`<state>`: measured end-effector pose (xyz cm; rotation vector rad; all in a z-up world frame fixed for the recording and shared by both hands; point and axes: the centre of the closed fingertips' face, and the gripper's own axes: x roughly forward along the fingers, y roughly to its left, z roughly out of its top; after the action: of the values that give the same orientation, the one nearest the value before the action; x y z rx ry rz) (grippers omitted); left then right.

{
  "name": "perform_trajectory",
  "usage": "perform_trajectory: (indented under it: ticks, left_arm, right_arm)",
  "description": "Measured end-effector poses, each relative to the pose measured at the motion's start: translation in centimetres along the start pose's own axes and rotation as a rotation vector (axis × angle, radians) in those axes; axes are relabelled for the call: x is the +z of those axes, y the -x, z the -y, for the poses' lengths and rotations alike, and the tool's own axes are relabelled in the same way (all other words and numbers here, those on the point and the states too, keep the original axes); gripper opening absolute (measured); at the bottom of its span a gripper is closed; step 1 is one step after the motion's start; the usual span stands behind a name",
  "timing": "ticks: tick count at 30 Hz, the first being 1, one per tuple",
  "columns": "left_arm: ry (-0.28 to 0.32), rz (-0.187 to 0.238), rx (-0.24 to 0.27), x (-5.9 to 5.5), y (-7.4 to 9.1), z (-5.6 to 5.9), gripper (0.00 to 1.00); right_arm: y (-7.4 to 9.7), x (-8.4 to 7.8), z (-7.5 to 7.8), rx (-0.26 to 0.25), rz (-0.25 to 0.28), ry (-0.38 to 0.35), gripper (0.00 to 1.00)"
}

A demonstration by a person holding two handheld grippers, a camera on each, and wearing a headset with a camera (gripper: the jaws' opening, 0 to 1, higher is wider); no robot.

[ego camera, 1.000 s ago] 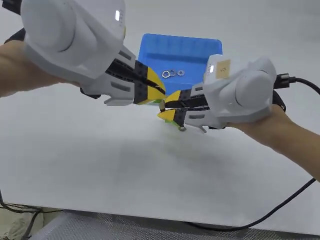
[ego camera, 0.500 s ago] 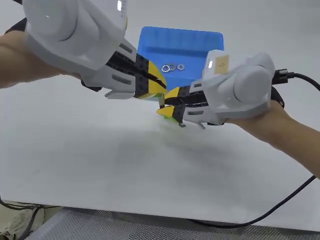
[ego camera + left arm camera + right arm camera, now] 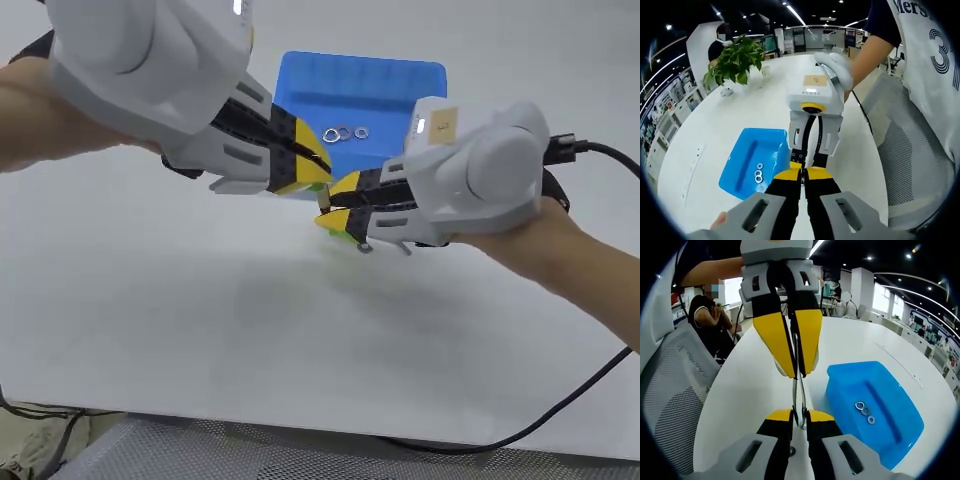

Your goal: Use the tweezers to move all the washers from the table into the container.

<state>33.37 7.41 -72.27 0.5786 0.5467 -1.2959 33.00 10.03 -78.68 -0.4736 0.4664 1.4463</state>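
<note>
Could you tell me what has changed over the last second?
Nothing visibly moved; the slight shift is the camera's. The left gripper and right gripper stay tip to tip, both shut on the tweezers, and three washers still lie in the blue container.

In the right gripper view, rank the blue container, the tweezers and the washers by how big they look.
Largest to smallest:
1. blue container
2. tweezers, long but thin, and nearer the camera, so less sure
3. washers; the three look alike, so they are not ranked against each other
</note>
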Motion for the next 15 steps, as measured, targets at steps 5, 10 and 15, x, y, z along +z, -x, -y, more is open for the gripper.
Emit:
perform_trajectory:
  ticks: [5, 10, 15]
  left_arm:
    - [-0.001, -0.001, -0.003, 0.05, -0.02, 0.03, 0.06]
    - [0.0, 0.002, -0.005, 0.25, 0.0, 0.01, 0.06]
    - [0.002, -0.008, -0.009, 0.02, -0.11, 0.05, 0.06]
  right_arm:
    - [0.05, -0.03, 0.03, -0.002, -0.003, 0.008, 0.11]
    - [0.15, 0.02, 0.12, -0.006, 0.0, 0.012, 0.11]
    - [0.02, -0.18, 0.13, -0.003, -0.005, 0.01, 0.11]
